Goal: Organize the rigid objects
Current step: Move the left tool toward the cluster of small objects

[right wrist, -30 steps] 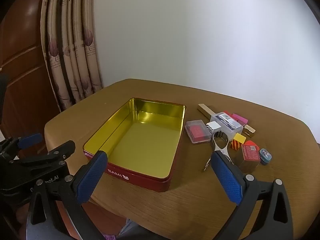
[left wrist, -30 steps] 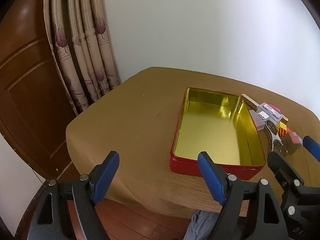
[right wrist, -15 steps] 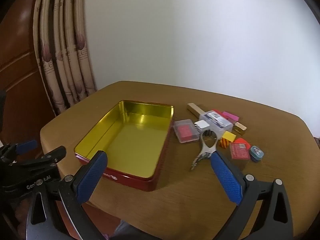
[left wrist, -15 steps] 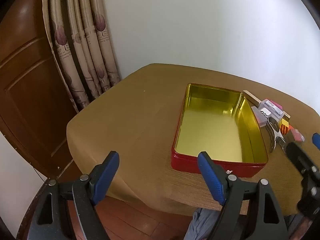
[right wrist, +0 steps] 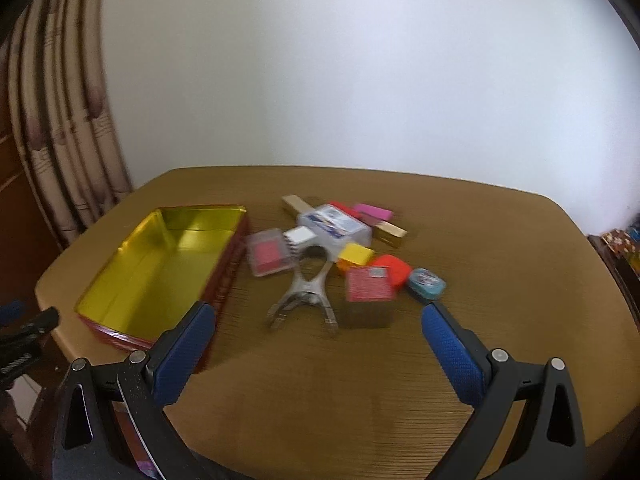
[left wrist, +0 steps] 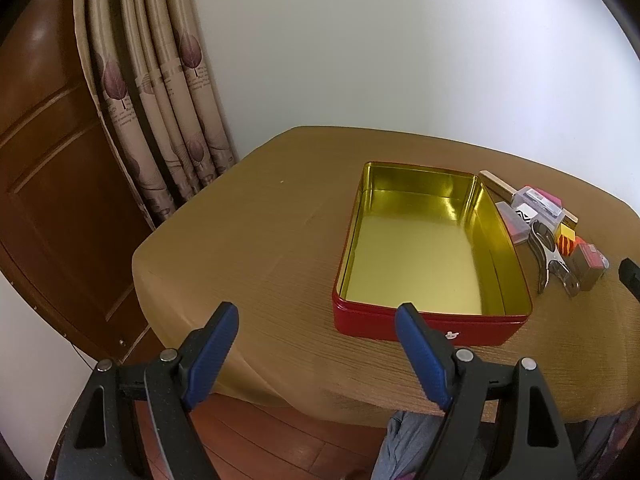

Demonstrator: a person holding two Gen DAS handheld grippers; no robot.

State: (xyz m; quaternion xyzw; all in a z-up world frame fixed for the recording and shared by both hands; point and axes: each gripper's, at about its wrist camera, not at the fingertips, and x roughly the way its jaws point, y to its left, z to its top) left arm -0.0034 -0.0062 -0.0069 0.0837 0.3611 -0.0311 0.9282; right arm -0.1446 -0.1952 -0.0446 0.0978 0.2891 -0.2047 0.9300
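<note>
My right gripper (right wrist: 316,350), jaws wide and empty, faces the metal clip (right wrist: 305,295) dead ahead; left gripper (left wrist: 316,350) open, empty, farther off.

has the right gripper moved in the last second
Yes. The right gripper has swung rightward, from over the red tin toward the metal clip and small items.

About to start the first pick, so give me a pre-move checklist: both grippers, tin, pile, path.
1. Right gripper open, nothing held: ok.
2. Left gripper open, nothing held: ok.
3. Tin lid off, nothing inside: ok.
4. Pile on the table right of the tin, apart from it: ok. The metal tool lies nearest the right gripper.
5. Bare table between right gripper and pile: ok.
6. Pile items separable for a clean grasp: cannot tell; the right wrist view is blurred and the pieces crowd each other.
</note>
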